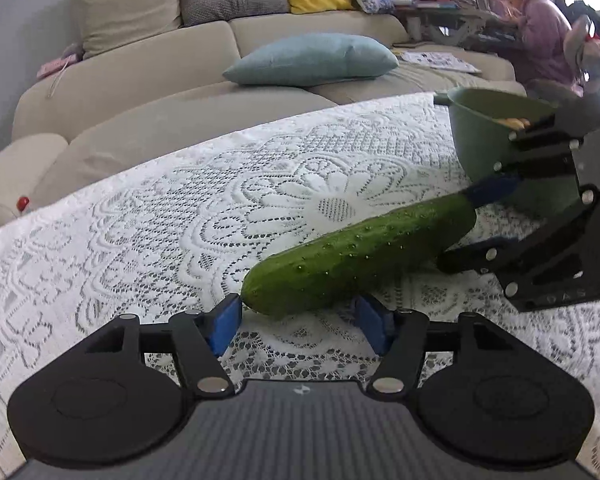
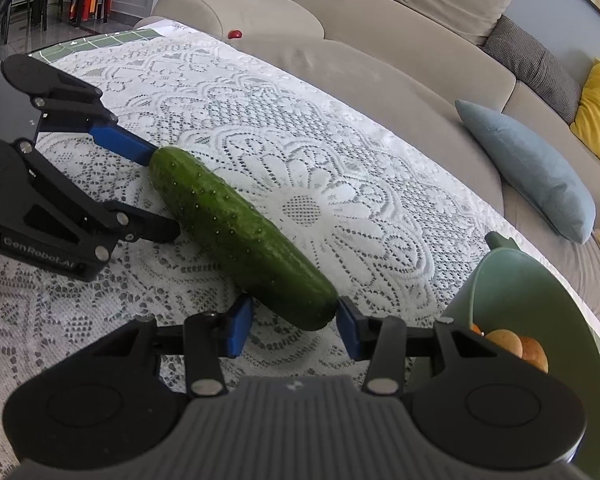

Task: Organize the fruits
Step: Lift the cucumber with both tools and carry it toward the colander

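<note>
Your cucumber [image 1: 358, 256] lies flat on the white lace tablecloth [image 1: 180, 216], angled so that one end points at each of your tools, which is why both can work it at once. Your right gripper [image 2: 294, 322] has its blue pads [image 2: 240, 330] set on either side of the end nearest the green bowl [image 2: 540, 300]; one pad looks to touch the skin, but whether the two are truly clamping it is hard to tell from here. Your left gripper [image 1: 298, 320] stands released, its jaws spread wider than the cucumber's other end, with only the left pad [image 1: 226, 324] brushing the tip, so that end rests on the cloth under its own weight. The bowl sits just beside your right tool and already holds some yellow-orange round fruits [image 2: 516, 346], so it reads as the collecting place. The right-hand end is the one best placed to carry the cucumber over.
</note>
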Available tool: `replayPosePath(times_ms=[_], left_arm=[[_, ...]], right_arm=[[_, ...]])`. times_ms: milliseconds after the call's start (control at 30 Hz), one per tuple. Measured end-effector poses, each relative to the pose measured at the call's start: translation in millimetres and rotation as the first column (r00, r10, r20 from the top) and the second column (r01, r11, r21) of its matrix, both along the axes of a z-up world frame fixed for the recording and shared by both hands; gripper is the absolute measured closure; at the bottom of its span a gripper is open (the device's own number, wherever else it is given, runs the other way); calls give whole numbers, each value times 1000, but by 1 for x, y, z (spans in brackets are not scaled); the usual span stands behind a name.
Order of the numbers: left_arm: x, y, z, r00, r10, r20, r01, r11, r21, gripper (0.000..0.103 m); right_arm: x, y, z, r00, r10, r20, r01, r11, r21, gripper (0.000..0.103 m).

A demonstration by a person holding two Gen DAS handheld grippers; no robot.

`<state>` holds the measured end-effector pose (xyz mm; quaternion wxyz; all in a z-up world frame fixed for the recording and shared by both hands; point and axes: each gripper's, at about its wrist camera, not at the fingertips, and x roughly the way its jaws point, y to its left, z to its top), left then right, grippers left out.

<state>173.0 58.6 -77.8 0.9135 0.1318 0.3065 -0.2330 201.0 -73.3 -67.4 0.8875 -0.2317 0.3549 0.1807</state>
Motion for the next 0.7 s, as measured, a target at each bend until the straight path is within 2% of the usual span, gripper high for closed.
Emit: replayPosePath(times_ms=[367,700], left_arm=[[-17,8,22,998,29,59,-26,998,-49,35],[-35,5,48,992,46,120,-37,996,-77,35]], right_arm=[[-8,-6,17,1000,6,23,-8,998,66,60],[-26,-11,39,995,5,99,-13,996,85,60]])
